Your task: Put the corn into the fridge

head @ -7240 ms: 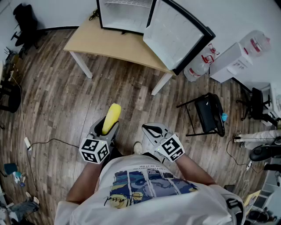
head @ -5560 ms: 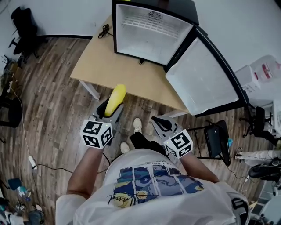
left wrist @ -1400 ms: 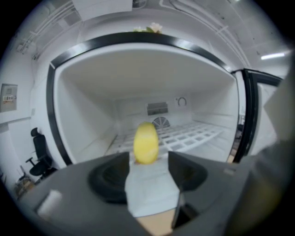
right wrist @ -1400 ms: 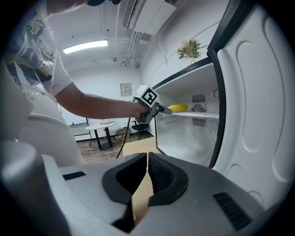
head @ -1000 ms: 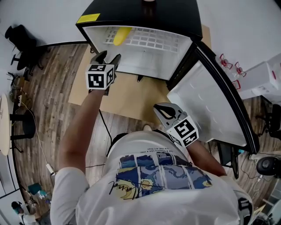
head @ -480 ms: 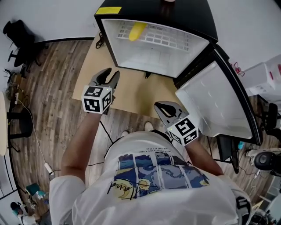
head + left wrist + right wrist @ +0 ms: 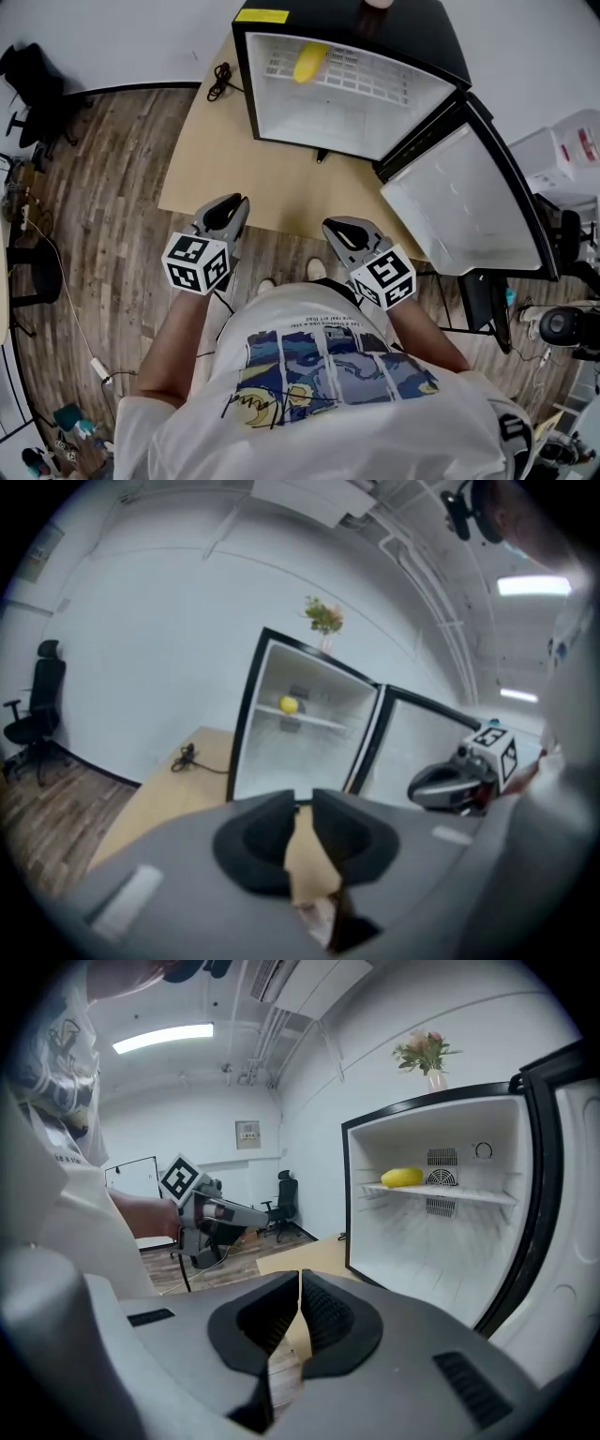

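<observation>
The yellow corn (image 7: 309,64) lies on the upper wire shelf of the black mini fridge (image 7: 246,75), which stands on a wooden table (image 7: 211,155) with its door (image 7: 469,202) swung open to the right. The corn (image 7: 289,705) also shows in the left gripper view, and the corn (image 7: 403,1177) in the right gripper view. My left gripper (image 7: 234,202) hovers at the table's near edge, far from the corn; its jaws are closing, with a narrow gap and nothing between them. My right gripper (image 7: 331,226) is beside it, shut and empty.
A black cable (image 7: 222,80) lies on the table left of the fridge. A vase of flowers (image 7: 427,1054) stands on the fridge top. An office chair (image 7: 37,70) is at far left; a folding chair (image 7: 478,300) and water jug (image 7: 581,141) are at right.
My left gripper has pulled back from the fridge opening toward my body and sunk a little, its jaws narrowing. The corn stays on the shelf. The right gripper has shifted slightly.
</observation>
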Demonstrator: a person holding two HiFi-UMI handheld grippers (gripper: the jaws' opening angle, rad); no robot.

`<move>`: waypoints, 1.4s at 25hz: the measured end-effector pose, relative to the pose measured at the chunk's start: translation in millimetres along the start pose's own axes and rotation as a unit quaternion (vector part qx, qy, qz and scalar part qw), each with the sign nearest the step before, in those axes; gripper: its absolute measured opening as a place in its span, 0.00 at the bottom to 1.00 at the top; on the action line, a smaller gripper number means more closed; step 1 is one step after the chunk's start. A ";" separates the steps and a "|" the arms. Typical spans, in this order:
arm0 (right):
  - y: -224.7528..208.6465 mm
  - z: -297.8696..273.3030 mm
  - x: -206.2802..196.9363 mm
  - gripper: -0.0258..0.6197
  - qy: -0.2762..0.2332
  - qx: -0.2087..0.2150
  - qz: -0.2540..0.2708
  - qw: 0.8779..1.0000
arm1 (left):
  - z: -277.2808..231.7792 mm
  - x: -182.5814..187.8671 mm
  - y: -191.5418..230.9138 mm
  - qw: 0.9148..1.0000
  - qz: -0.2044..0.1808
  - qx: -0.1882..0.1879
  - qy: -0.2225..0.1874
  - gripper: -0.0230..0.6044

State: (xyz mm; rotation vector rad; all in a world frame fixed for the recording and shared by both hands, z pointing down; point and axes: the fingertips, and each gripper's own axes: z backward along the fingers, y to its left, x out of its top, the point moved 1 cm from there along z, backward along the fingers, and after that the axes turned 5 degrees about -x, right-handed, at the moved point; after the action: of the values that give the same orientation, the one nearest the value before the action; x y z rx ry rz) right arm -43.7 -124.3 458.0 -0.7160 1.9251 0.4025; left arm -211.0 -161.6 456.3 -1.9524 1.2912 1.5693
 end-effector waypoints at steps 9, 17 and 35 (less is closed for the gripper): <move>49.6 -7.3 5.8 0.07 -0.014 -0.026 -0.028 0.999 | 56.7 -38.5 -18.5 0.998 0.011 -0.062 0.014 0.05; 80.3 8.3 -13.1 0.07 -0.003 -0.053 -0.048 0.997 | 71.0 -61.9 -53.9 0.991 -0.040 -0.124 0.037 0.05; 108.8 21.9 -6.2 0.06 -0.012 -0.076 -0.031 0.997 | 85.9 -73.7 -72.4 0.985 -0.051 -0.161 0.039 0.05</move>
State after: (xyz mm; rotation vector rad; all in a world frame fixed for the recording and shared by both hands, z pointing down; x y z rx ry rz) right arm -95.8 -26.4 450.4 -0.8636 1.8598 0.5217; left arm -204.5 -28.5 472.8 -2.2538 0.9936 1.7537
